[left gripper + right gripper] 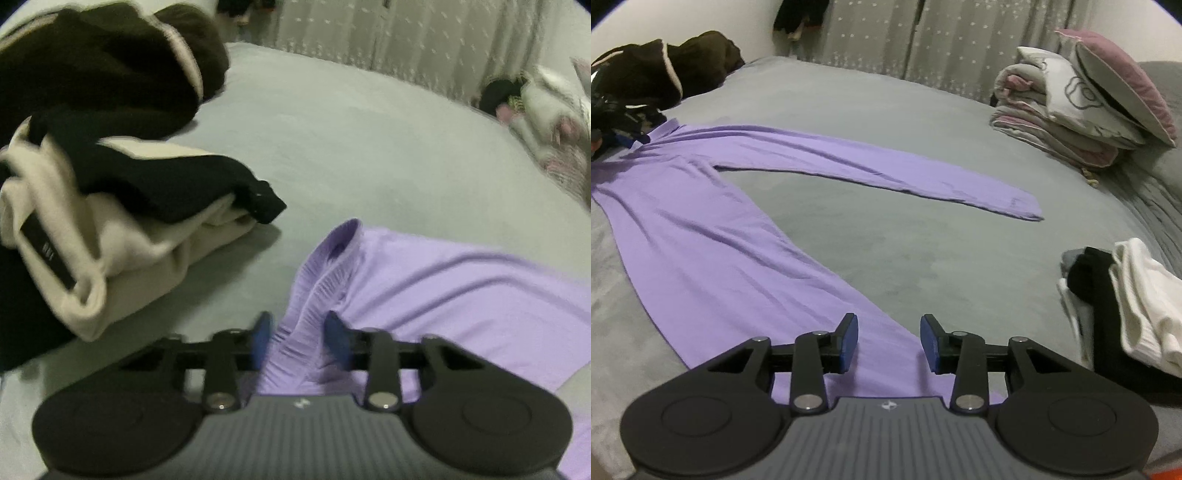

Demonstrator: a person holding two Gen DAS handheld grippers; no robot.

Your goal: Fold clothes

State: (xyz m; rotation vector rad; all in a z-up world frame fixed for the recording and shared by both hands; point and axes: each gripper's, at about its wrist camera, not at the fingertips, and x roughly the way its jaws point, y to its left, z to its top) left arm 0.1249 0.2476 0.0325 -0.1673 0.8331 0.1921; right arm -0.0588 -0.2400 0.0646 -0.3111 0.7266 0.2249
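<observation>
The left gripper (297, 334) pinches the ribbed collar (325, 266) of the long-sleeved lilac knit top (713, 236) while the right gripper (889, 341), fingers spread, hovers over its hem, which probably needs grasping next.

We see a lilac long-sleeved top (701, 236) of thin, smooth knit cloth, matt, with a finely ribbed collar (317, 295) that bunches into soft pleats. Under it the grey bed cover (923, 258) looks like short-napped, velvety fabric, matt and faintly mottled. We take the cream garment (122, 258) for thick, soft fleece-like cloth, and the black garment (166, 184) on it for a dull knit. On the right gripper (889, 341) we note matt black plastic arms, blue rubbery pads (849, 339), small shiny metal pivot pins (969, 400) and a grey ribbed plastic body (890, 435). The folded white garment (1141, 306) shows a coarse ribbed knit.
</observation>
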